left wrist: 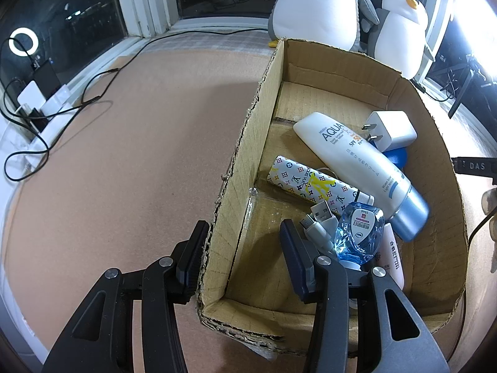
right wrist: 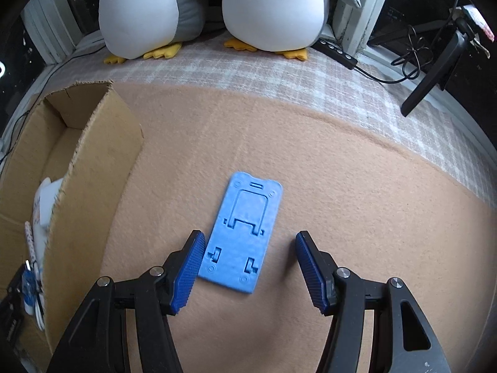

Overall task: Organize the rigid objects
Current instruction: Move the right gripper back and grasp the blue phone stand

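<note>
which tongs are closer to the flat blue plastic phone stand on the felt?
Right. The right tongs hang open astride the flat blue plastic phone stand. The left tongs straddle the cardboard box wall, stand not in that view.

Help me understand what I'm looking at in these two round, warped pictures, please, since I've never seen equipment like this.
There is no robot here: a person holds a two-finger gripper in each hand, and a wide-angle camera on each looks along its fingers, which bends the picture.

The left camera shows the left gripper straddling the wall of a cardboard box, one finger outside and one inside. It holds nothing. In the box lie a white sunscreen tube, a white charger plug, a patterned tube, a USB cable and a small blue bottle.

The right camera shows the right gripper, open, over a flat blue phone stand lying on the tan cloth beside the box. Two plush penguins stand behind.
</note>
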